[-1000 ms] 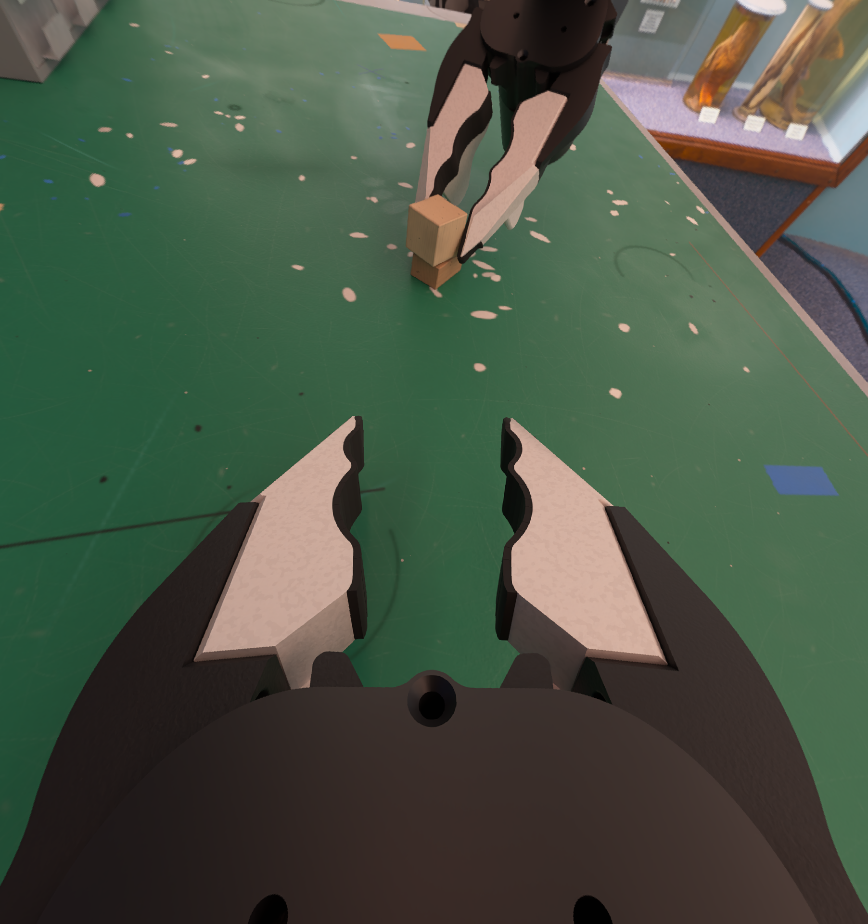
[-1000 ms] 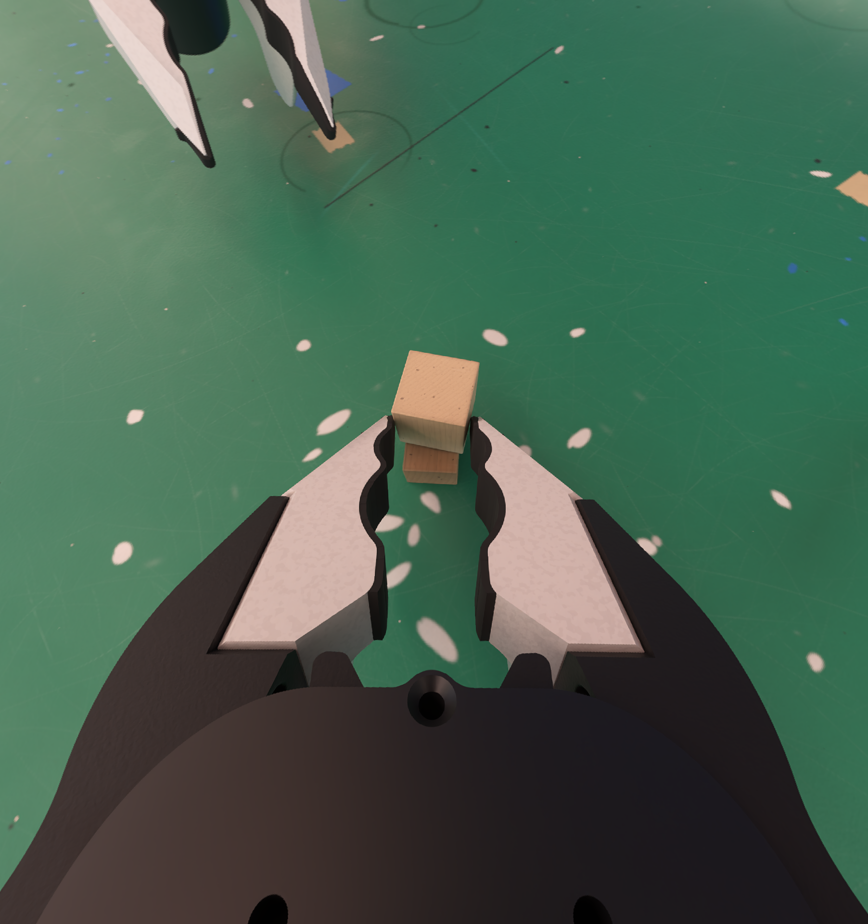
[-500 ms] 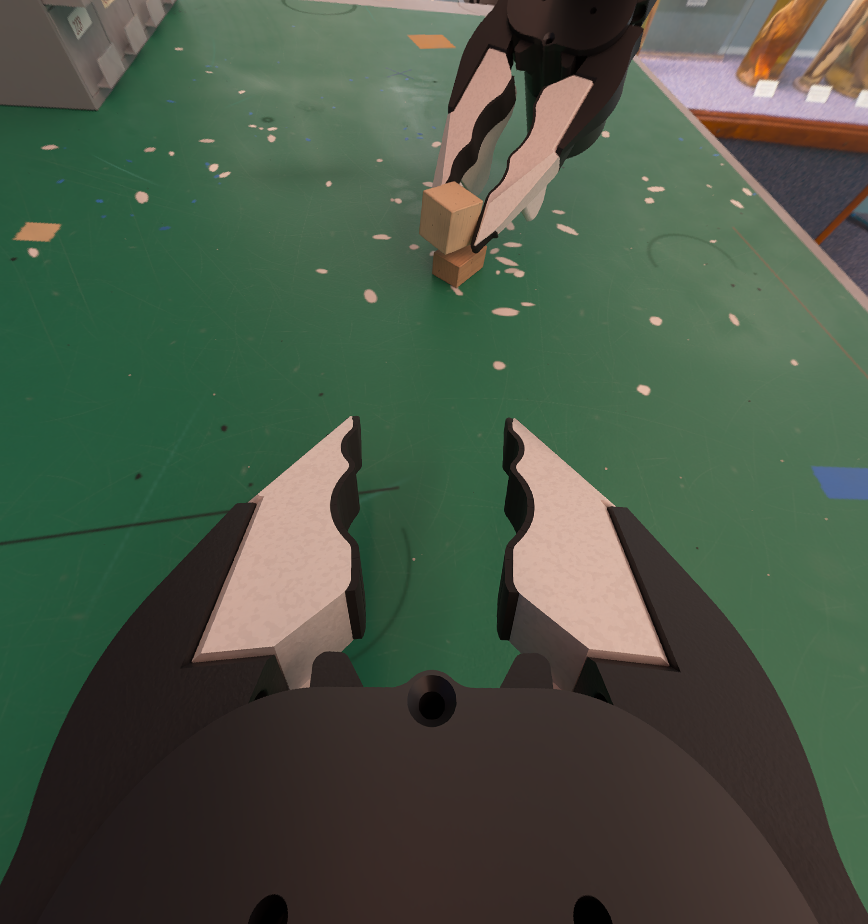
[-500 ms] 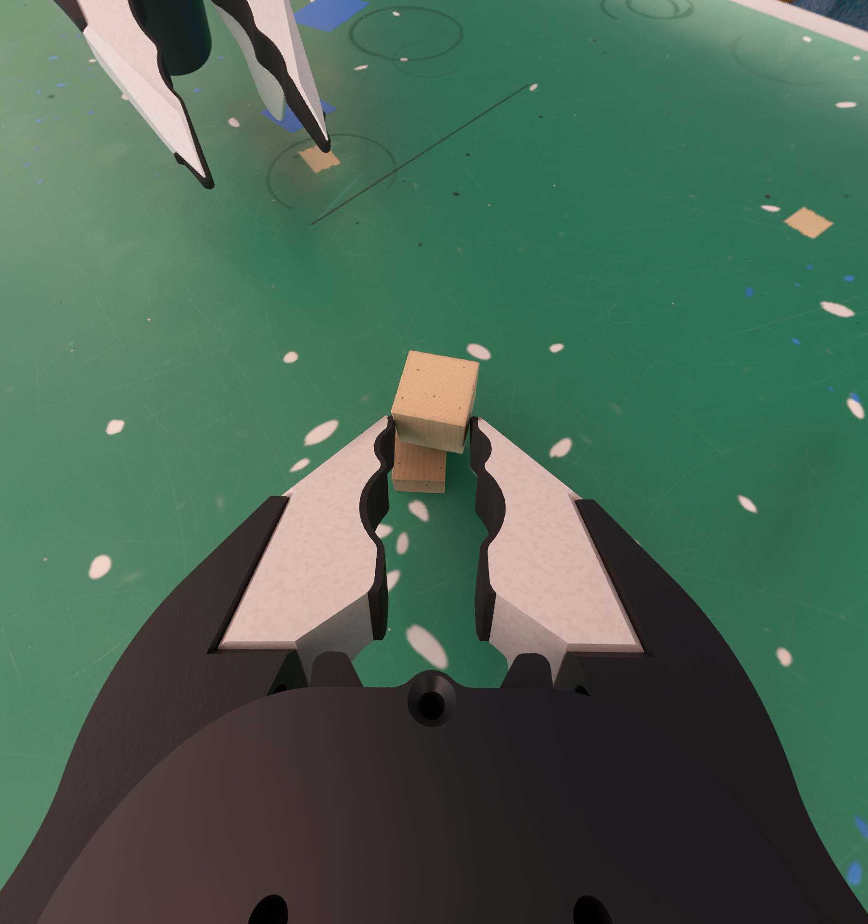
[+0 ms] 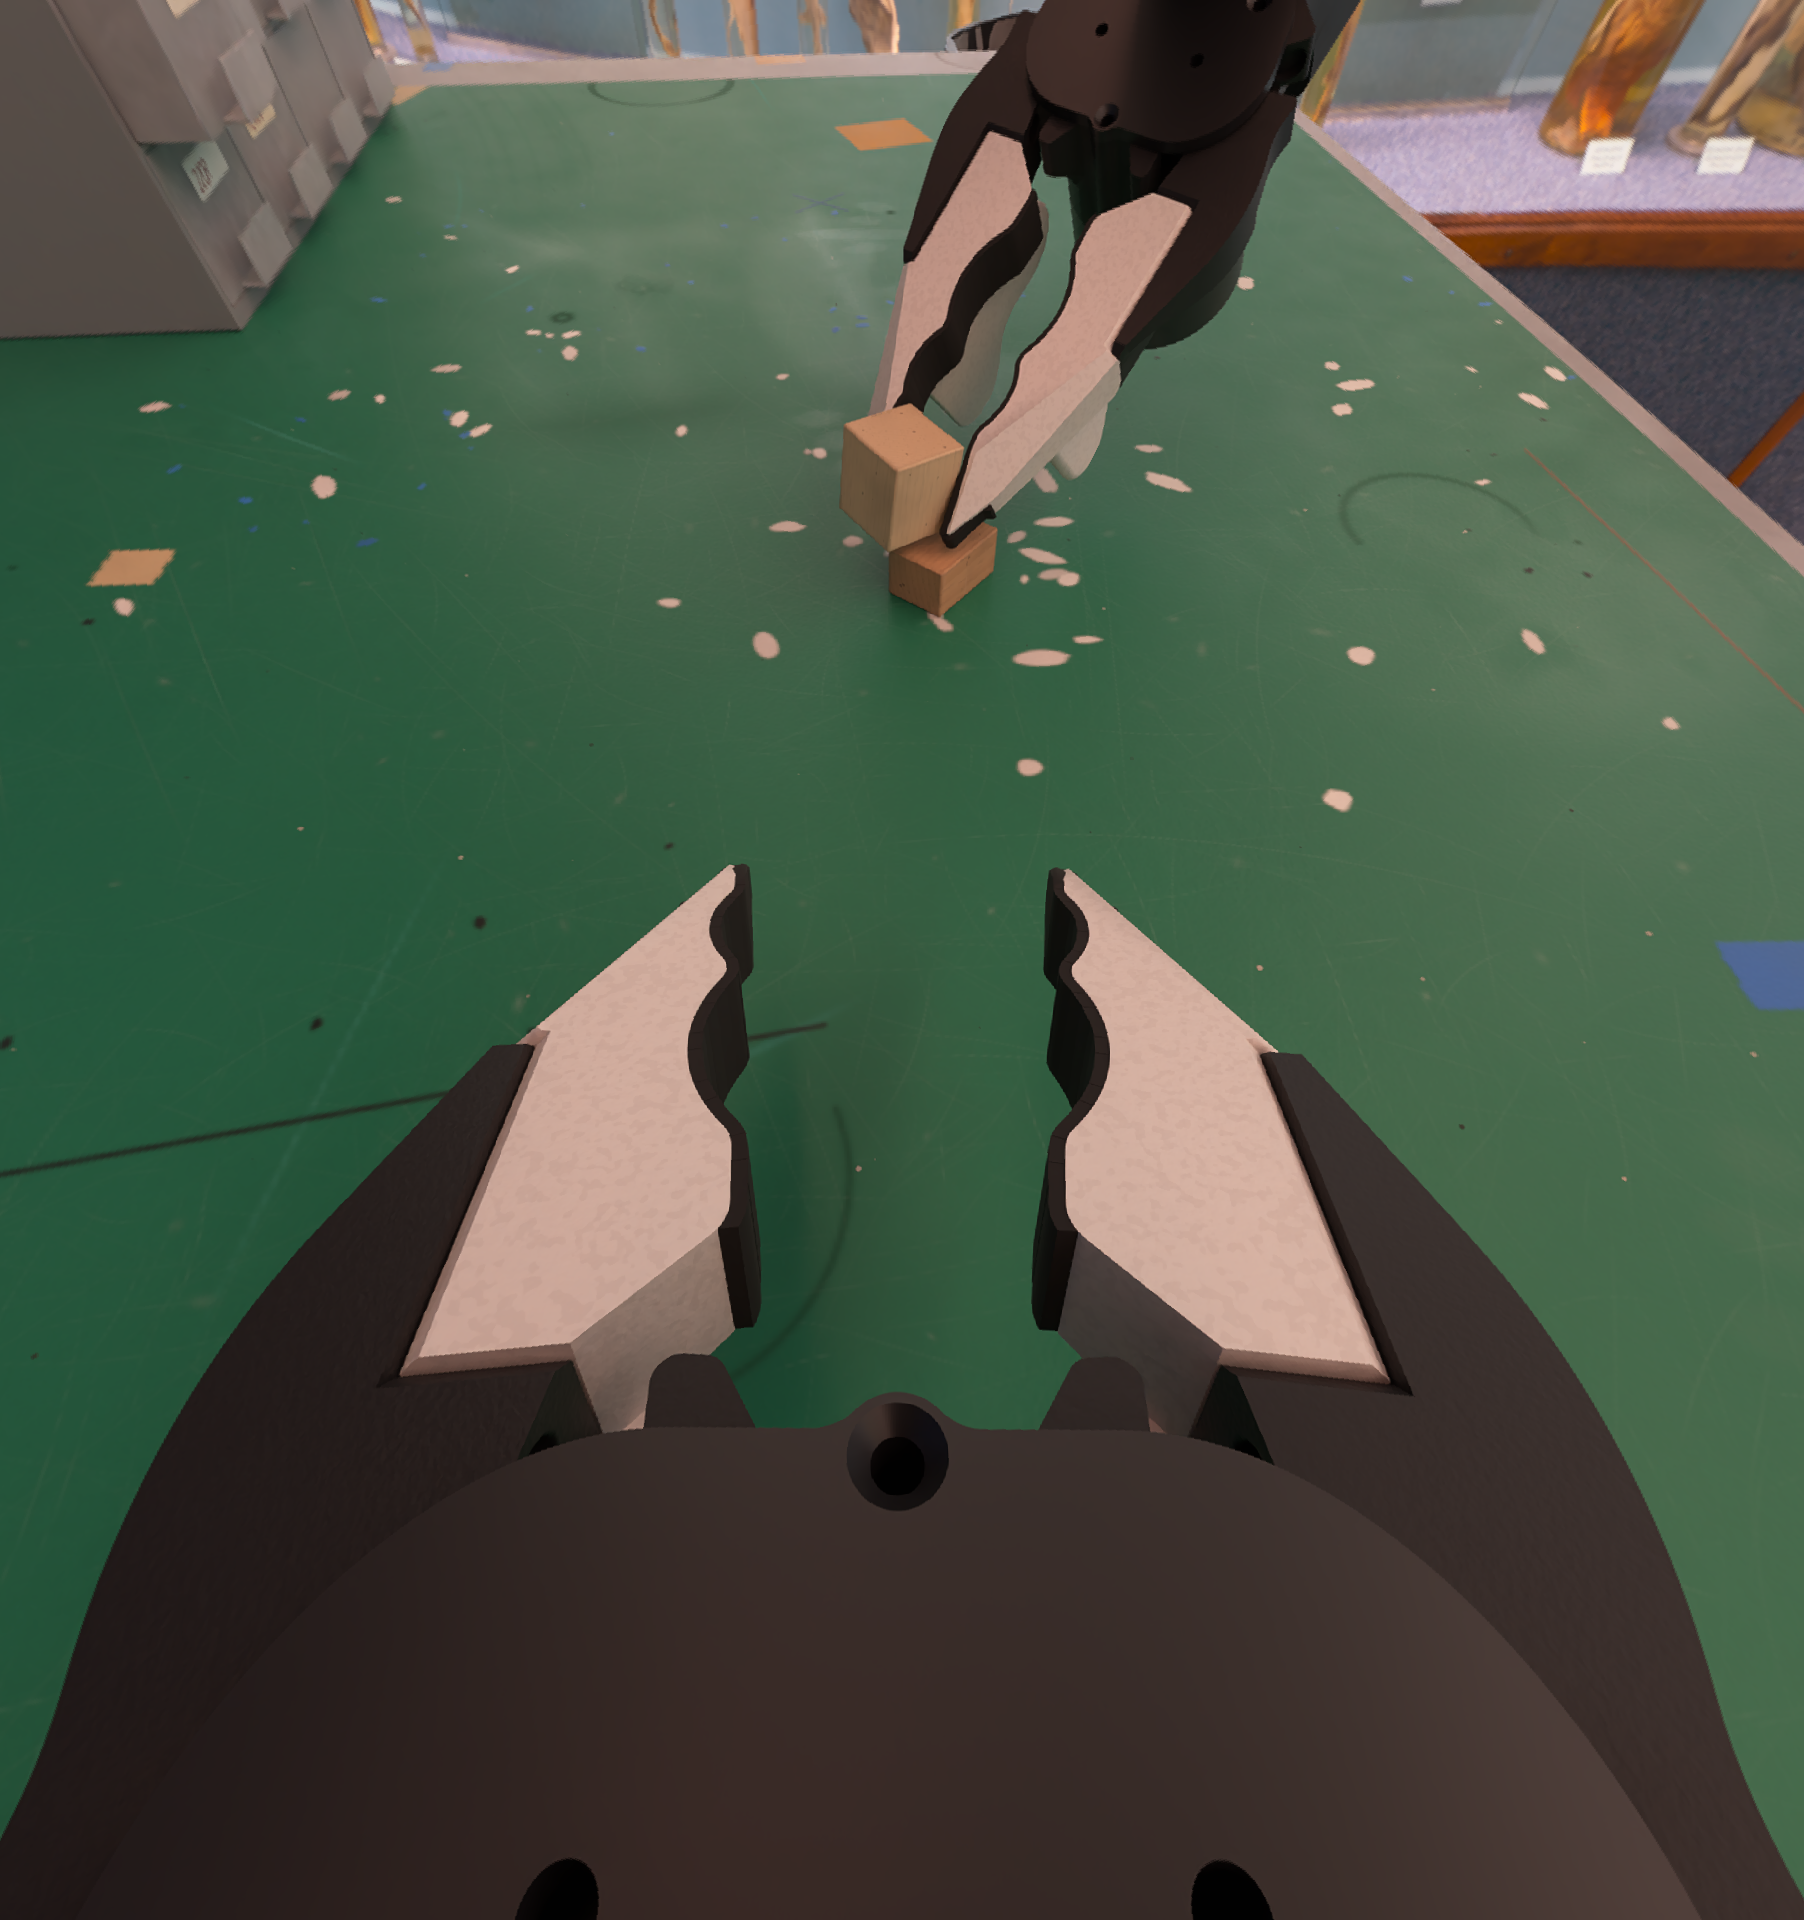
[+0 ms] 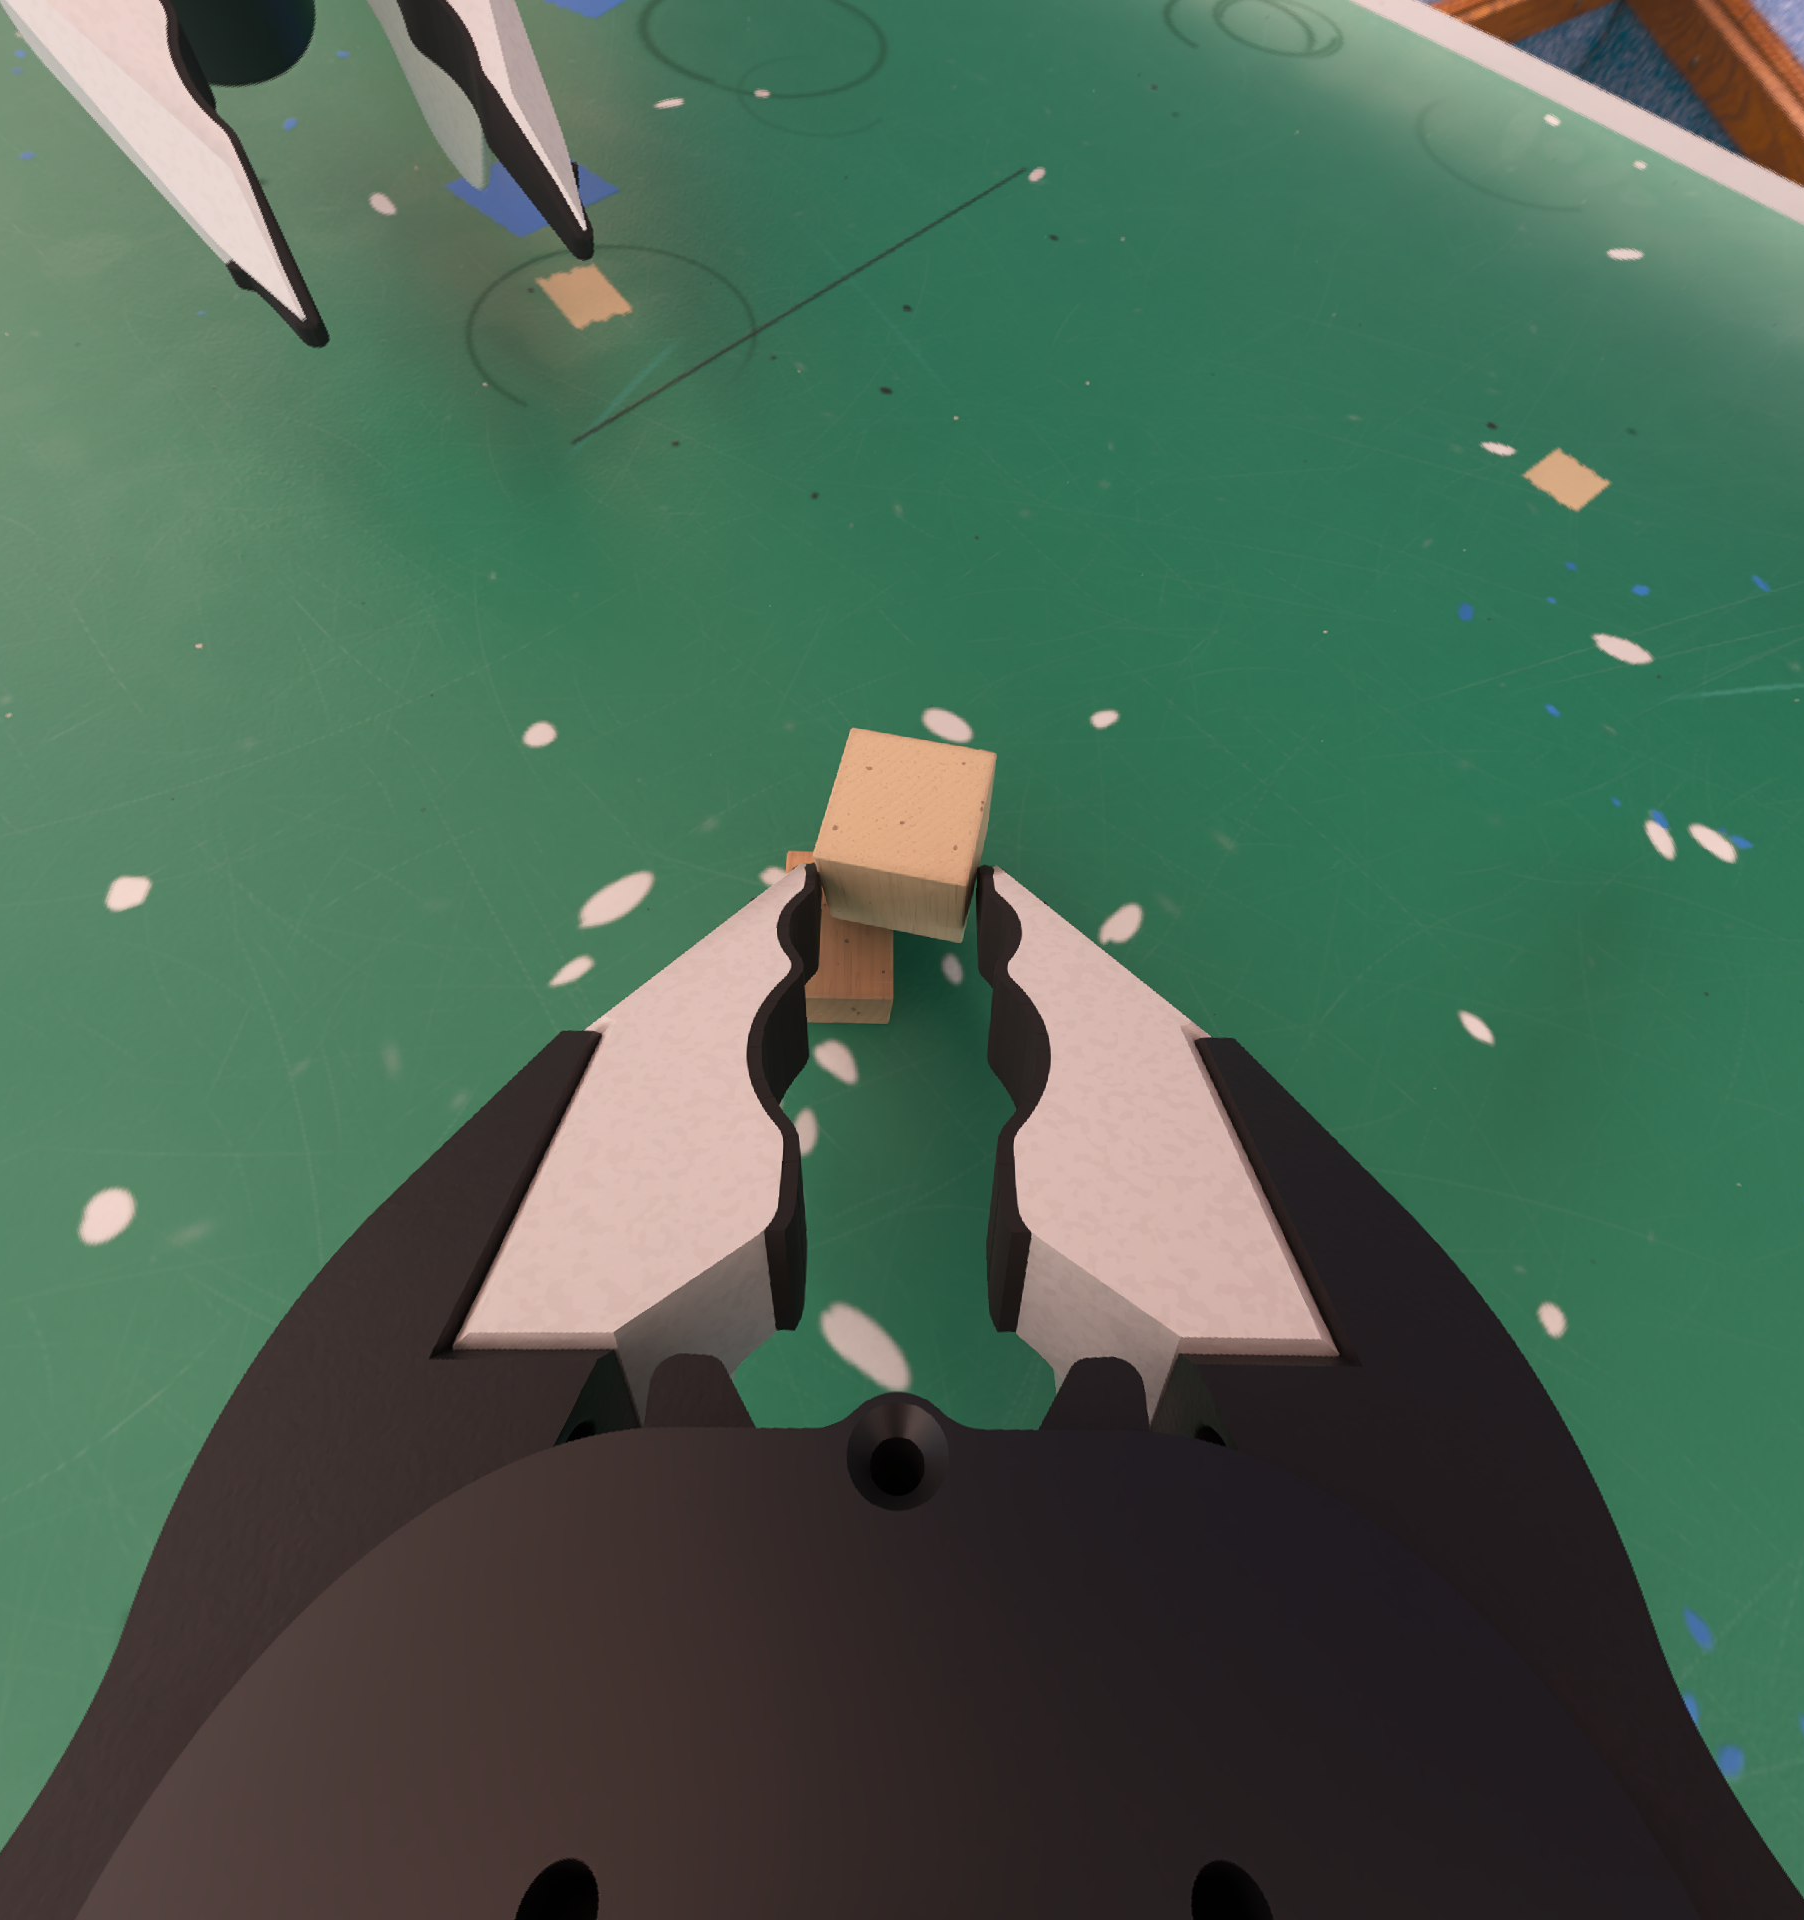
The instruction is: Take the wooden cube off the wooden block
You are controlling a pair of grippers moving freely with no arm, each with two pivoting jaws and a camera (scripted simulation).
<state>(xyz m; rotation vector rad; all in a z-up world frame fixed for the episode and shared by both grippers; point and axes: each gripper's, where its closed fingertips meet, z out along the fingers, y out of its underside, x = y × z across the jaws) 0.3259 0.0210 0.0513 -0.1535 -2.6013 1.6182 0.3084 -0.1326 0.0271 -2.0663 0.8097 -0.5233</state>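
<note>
Nearest in the left wrist view, the left gripper (image 5: 898, 883) hangs over bare green table (image 5: 358, 779) with its two fingers spread wide and nothing between them; a thin dark line and a curved mark on the table run under it. To its right lies a blue patch (image 5: 1797, 975), to its left a tan patch (image 5: 131, 567). Farther on, near the middle of the table, the darker wooden block (image 5: 942, 575) sits among pale flecks, and the lighter wooden cube (image 5: 898, 486) is above it, tilted and shifted to the left, so that it overhangs the block; whether the two touch cannot be told. The right gripper (image 6: 896, 883) reaches down from the far side and has the cube pinched at its fingertips (image 6: 799, 894), one on each side, jaws closed to the cube's width. In the right wrist view the wooden cube (image 6: 906, 821) covers part of the wooden block (image 6: 851, 977) below. At the far left stands a grey cabinet (image 5: 119, 177); beyond the far right edge, jars (image 5: 1604, 83) stand on a shelf
</note>
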